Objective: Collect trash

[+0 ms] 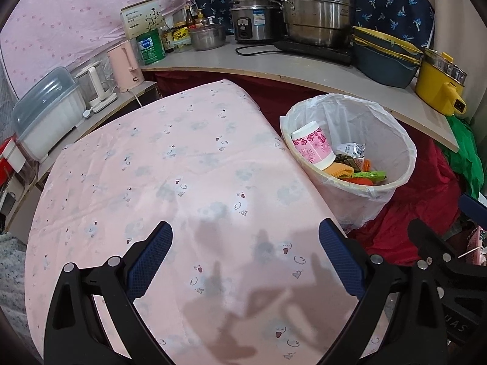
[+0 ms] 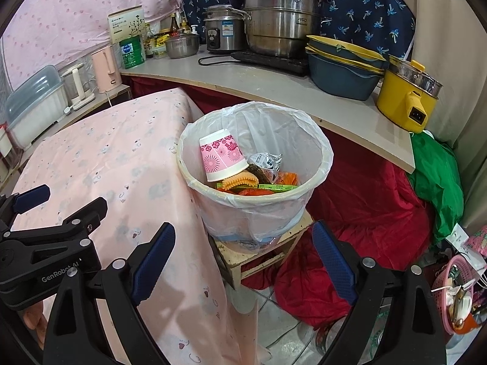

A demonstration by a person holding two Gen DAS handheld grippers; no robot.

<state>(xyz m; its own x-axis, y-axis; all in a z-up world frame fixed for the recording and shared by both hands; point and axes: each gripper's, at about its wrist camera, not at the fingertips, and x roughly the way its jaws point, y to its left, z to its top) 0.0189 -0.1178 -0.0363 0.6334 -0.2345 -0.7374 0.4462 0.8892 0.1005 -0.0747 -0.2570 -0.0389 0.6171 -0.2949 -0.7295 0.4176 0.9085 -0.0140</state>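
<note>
A round bin with a clear plastic liner [image 1: 392,149] [image 2: 316,149] stands on a small wooden stool [image 2: 261,252] at the right edge of a table covered in a pink printed cloth [image 1: 170,176] [image 2: 100,164]. Inside the bin lie a pink flowered paper cup [image 1: 312,149] [image 2: 222,159], a crumpled silver wrapper [image 2: 266,161] and orange and green wrappers [image 2: 268,187]. My left gripper [image 1: 245,257] is open and empty above the pink cloth. My right gripper [image 2: 243,258] is open and empty in front of the bin, above the stool.
A grey counter [image 2: 274,88] behind the bin holds a steel steamer pot [image 2: 283,18], a rice cooker [image 2: 220,29], stacked blue-and-yellow basins [image 2: 344,70] and a yellow electric pot [image 2: 408,100]. Red cloth [image 2: 365,213] and green cloth [image 2: 438,182] lie on the floor. A pink basket [image 2: 453,298] sits at the lower right.
</note>
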